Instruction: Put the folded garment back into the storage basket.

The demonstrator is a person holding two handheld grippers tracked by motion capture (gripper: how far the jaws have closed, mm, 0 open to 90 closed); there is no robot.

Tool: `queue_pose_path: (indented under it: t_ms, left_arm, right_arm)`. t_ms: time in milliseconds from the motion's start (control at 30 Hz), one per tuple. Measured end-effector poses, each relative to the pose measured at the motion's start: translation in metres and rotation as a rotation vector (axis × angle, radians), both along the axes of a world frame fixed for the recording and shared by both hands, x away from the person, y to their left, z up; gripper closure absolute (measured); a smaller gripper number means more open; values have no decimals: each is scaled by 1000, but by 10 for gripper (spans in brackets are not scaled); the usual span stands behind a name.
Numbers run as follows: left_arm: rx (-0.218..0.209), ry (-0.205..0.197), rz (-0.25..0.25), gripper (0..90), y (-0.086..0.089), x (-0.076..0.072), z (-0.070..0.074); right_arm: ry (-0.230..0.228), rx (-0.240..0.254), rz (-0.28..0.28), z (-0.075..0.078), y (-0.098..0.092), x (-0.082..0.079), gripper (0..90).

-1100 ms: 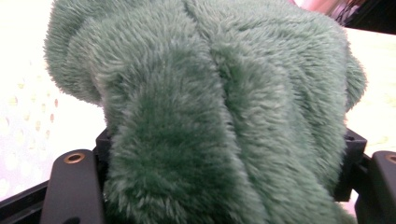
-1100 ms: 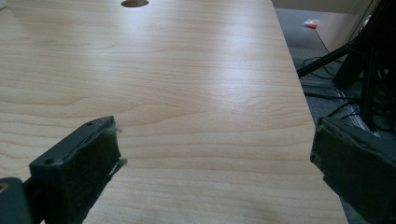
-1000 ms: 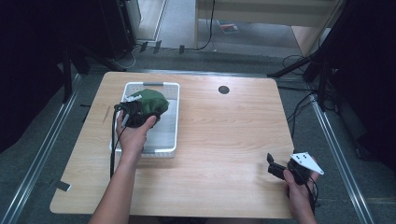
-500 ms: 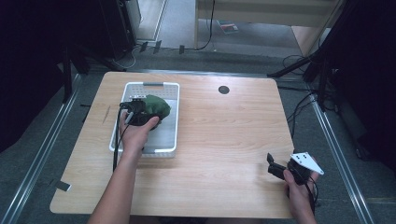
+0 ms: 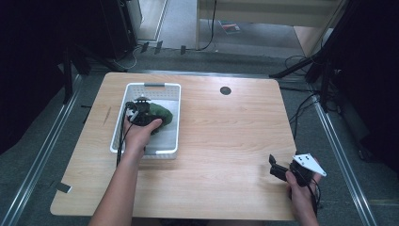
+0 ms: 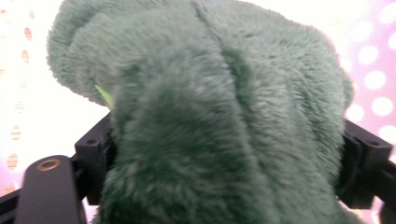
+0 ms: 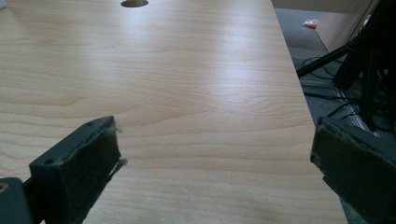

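The green plush cloth [image 5: 162, 115] lies inside the white perforated basket [image 5: 174, 139], toward the basket's far half, and the high view shows it as a dark green bundle just beyond the person's left hand [image 5: 141, 132]. The left gripper view shows what the high view cannot: the fleece [image 6: 219, 116] bulges up between the two black jaws, which stand apart on either side of it, and the basket's dotted wall glows bright behind it. The left gripper [image 5: 141, 110] sits in the basket against the cloth; its jaws have just been opening, with the cloth between them, so the grip reads as released, though the fleece hides the pads and whether they still touch it cannot be told. The basket stands on the left part of the wooden table [image 5: 226, 136], well apart from the right gripper [image 5: 277, 172], which the right hand [image 5: 301, 188] holds near the table's near right corner. The right gripper view shows its jaws spread wide over bare wood with nothing between them, and the round hole [image 7: 134, 3] in the table far ahead.
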State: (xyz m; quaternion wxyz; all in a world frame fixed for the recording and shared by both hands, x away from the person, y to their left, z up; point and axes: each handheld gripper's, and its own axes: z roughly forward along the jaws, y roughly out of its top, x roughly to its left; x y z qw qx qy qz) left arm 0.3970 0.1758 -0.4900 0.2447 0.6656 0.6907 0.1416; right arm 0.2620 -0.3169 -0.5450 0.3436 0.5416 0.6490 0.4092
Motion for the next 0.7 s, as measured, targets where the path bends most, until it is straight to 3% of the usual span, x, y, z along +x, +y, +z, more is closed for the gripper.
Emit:
queue_pose_path:
  t_ms: [133, 233, 700]
  left_arm:
    - [-12, 30, -21, 90, 0, 1, -2]
    - [-25, 28, -29, 64, 1, -1, 1]
    - [-61, -109, -32, 30, 9, -16, 21]
  right_arm:
    - [0, 1, 0, 0, 0, 0, 16]
    - [0, 0, 0, 0, 0, 0, 16]
    - [1, -1, -1, 0, 0, 0, 16]
